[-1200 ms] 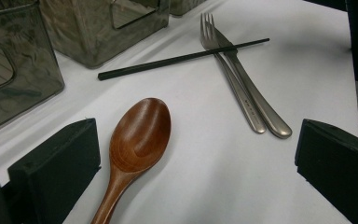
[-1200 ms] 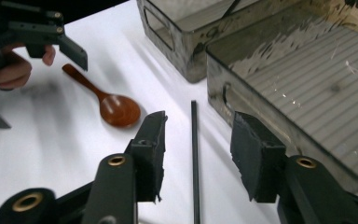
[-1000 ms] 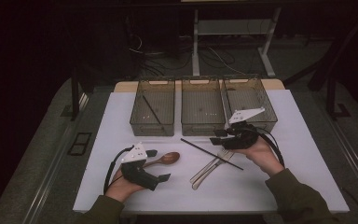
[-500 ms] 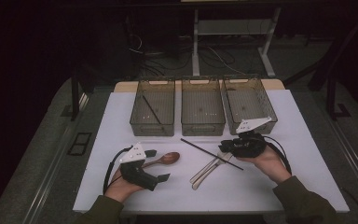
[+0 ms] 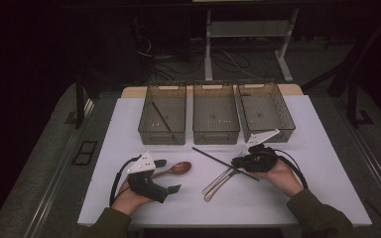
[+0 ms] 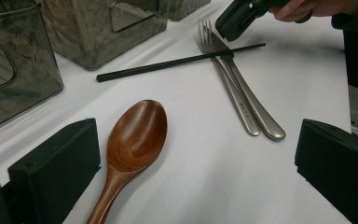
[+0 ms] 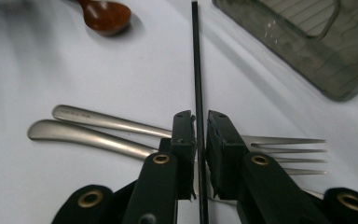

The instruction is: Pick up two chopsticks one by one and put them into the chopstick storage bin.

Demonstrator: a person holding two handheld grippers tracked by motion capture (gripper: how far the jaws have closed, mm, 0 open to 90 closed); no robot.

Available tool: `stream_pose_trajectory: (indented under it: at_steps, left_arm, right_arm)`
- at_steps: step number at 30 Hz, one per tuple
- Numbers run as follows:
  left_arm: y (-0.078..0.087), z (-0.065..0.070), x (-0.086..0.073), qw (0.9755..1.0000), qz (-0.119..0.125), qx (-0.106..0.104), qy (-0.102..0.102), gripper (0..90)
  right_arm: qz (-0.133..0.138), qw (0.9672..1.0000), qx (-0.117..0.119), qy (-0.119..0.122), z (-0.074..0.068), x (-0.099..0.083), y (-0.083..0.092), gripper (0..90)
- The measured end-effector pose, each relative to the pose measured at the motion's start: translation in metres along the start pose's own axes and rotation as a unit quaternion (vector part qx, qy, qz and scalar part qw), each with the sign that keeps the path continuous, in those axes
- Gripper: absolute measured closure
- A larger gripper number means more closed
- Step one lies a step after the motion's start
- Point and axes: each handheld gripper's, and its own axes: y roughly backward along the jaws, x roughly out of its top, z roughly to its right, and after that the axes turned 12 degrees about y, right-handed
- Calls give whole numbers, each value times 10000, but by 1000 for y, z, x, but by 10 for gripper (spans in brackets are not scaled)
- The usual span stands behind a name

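A black chopstick lies slanted on the white table, crossing two steel utensils, at least one of them a fork. My right gripper is low over that crossing. Its jaws have just been closing and stand narrow around the chopstick, with a sliver of light still beside one pad. My right gripper points along the stick. A wooden spoon lies at the left. My left gripper rests open on the table, its jaws wide around the spoon without touching it.
Three clear bins stand in a row at the back: left, middle, right. The left one holds another black chopstick. The right gripper shows beyond the forks. Table edges lie left and right.
My right gripper has come down onto the chopstick and its jaws have narrowed around it. The left gripper and the spoon have stayed put.
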Motion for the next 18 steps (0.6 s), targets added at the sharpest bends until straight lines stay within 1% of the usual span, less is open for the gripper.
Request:
stream_pose_trajectory:
  at_steps: [9,18]
  left_arm:
    - [0,0,0,10000,6,-8,10,0]
    - [0,0,0,10000,8,-10,7,0]
  right_arm:
    - [-154,9998,34,128,-1,-1,-11,815]
    - [-185,9995,-95,223,-2,-1,-15,819]
